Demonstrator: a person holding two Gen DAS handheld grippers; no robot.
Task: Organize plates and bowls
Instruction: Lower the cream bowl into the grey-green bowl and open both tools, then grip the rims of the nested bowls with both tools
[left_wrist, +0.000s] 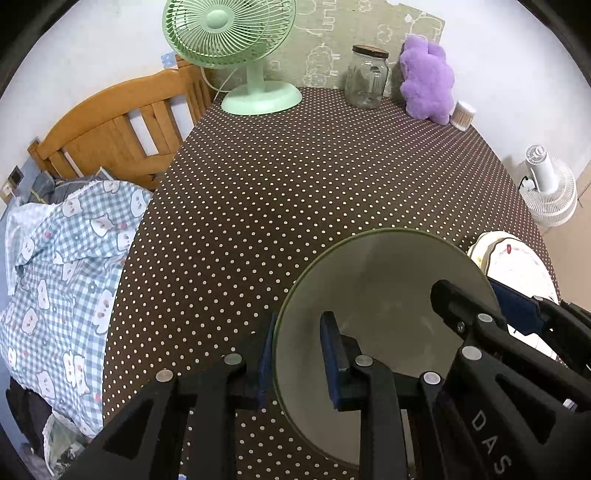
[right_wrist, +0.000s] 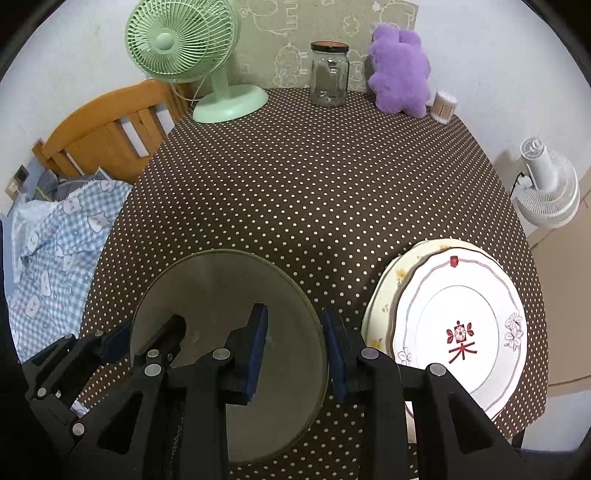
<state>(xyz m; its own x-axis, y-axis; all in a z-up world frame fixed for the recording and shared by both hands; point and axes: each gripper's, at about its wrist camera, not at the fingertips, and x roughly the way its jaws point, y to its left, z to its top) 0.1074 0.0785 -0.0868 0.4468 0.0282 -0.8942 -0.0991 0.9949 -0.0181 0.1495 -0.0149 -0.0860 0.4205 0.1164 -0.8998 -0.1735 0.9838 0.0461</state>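
Bowl (right_wrist: 221, 295) on polka-dot tablecloth (right_wrist: 314, 184)

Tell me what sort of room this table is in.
Most likely a bedroom or small living space at home: a wooden bed frame with checked bedding sits right beside the polka-dot table, which holds a desk fan and a plush toy.

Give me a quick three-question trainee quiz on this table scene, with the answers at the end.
1. True or false: the jar at the back of the table has no lid.
2. Which plate is on top of the stack? A: cream floral. B: white with a red character.
3. Fill in: the left gripper and the right gripper each straddle the rim of the ____.

Key:
1. False: the glass jar is lidded.
2. B: the white plate lies on the cream plate.
3. green bowl.
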